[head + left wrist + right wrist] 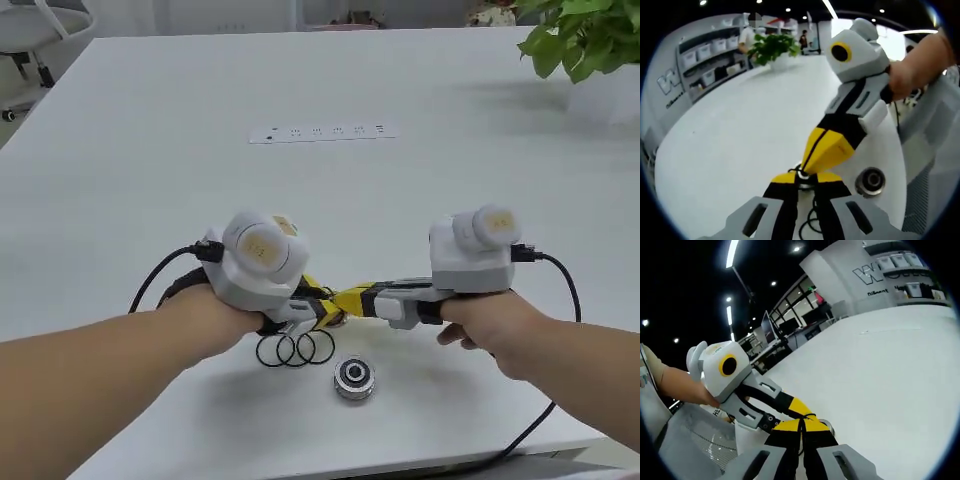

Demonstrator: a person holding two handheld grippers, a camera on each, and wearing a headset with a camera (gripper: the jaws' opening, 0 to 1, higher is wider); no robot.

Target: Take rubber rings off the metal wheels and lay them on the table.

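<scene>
Loose wheel: nearest to me, a metal wheel lies flat on the white table, apart from both grippers.
Rubber rings: three black rubber rings lie just behind that wheel and a little to its left. They overlap in a row on the table, below the left gripper's nose.
Left gripper: the left gripper points toward the middle, jaws narrow. From its own view I read the yellow tips as closed around a second wheel.
Right gripper: the right gripper comes in from the other side and meets the left one tip to tip at that wheel. Its jaws are pressed nearly together. I cannot tell whether they pinch a ring.
Hands: I see a bare hand wrapped around each grey gripper body, with a black cable trailing from each.
Power strip: a white power strip sits well beyond, mid-table.
Plant: a green potted plant stands at the far right corner.
</scene>
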